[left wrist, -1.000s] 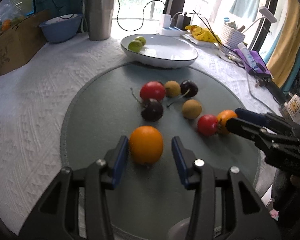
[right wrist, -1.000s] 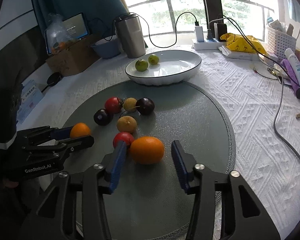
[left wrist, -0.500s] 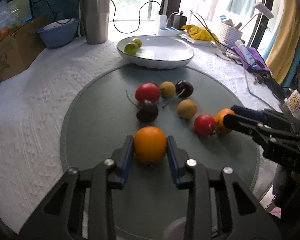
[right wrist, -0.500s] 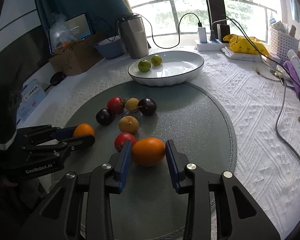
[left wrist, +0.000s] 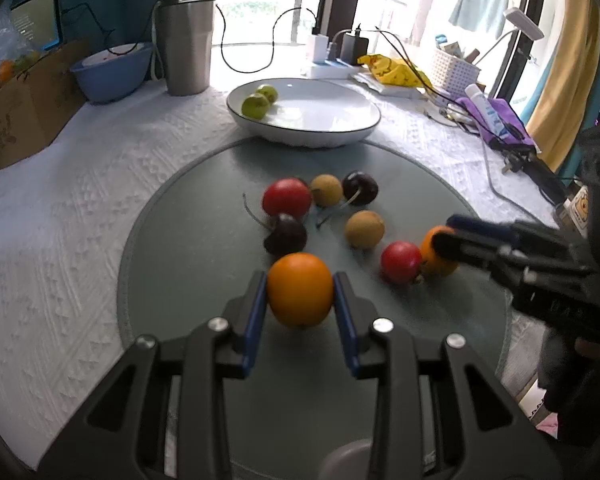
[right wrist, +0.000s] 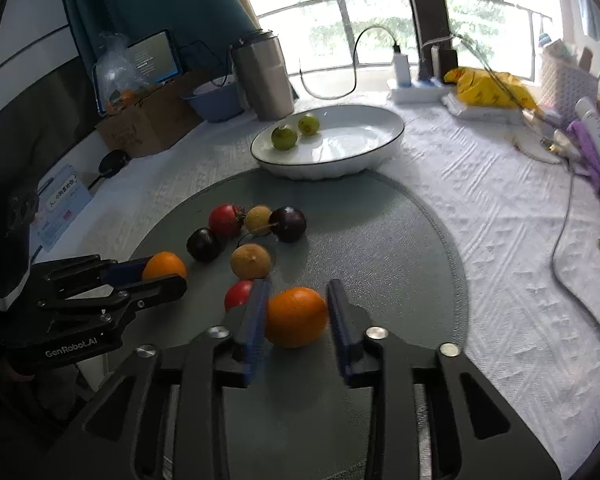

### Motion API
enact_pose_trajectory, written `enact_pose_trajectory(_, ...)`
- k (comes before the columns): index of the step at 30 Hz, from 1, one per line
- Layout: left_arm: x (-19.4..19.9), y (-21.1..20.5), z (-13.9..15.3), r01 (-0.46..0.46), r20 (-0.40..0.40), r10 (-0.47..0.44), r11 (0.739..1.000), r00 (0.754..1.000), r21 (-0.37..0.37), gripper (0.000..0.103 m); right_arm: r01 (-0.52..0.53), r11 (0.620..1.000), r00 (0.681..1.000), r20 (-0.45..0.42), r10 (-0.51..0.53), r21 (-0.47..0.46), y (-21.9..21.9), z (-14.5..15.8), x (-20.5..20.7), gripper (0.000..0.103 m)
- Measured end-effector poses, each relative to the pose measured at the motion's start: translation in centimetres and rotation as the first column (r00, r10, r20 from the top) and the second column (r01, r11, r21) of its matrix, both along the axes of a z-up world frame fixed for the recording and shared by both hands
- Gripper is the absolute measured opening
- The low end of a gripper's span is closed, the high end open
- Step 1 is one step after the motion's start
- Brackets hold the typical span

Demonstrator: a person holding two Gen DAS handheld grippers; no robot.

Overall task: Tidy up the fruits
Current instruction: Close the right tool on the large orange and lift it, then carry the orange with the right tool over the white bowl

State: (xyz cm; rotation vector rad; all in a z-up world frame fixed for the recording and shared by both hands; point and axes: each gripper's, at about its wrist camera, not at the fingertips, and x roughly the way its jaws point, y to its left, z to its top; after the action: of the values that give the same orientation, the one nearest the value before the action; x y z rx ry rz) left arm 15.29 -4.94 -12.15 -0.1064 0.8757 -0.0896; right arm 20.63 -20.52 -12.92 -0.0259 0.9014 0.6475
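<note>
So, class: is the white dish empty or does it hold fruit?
Not empty: the white dish holds two green fruits at one end.

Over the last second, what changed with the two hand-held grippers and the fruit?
The left hand-held gripper closed onto its orange. The right hand-held gripper closed around the other orange; its jaws are now opening, a gap on one side. The remaining fruit and the plate stayed put.
</note>
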Motion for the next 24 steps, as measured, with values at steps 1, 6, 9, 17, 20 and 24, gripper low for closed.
enact_pose_trajectory(1, 0.0, 0.0, 0.0, 0.001, 0.001, -0.001, 1.000, 1.000, -0.001, 0.034, -0.004, 1.000, 1.000, -0.010, 0.004, 0.005, 0.1, -0.2, 0.0, 0.045)
enact_pose_trajectory(6, 0.1, 0.3, 0.2, -0.010, 0.003, 0.010, 1.000, 1.000, -0.006, 0.034, -0.018, 1.000, 1.000, -0.015, 0.018, 0.010, 0.3, -0.3, -0.1, 0.045)
enact_pose_trajectory(9, 0.2, 0.5, 0.3, -0.016, 0.004, 0.016, 1.000, 1.000, -0.006, 0.034, -0.033, 0.999, 0.999, -0.018, 0.034, 0.017, 0.4, -0.3, -0.1, 0.038)
enact_pose_trajectory(17, 0.8, 0.6, 1.2, -0.014, 0.021, 0.014, 1.000, 1.000, 0.002, 0.034, -0.040, 0.999, 0.999, -0.002, 0.040, 0.019, 0.4, 0.5, 0.0, 0.035)
enact_pose_trajectory(20, 1.3, 0.6, 1.7, -0.010, 0.031, 0.010, 1.000, 0.999, 0.005, 0.034, -0.032, 0.999, 0.999, 0.012, 0.032, 0.021, 0.1, 1.1, 0.3, 0.035)
enact_pose_trajectory(24, 2.1, 0.7, 2.4, -0.005, 0.043, 0.004, 1.000, 0.999, 0.007, 0.034, -0.018, 1.000, 0.999, 0.029, 0.017, 0.022, -0.2, 2.0, 1.1, 0.035)
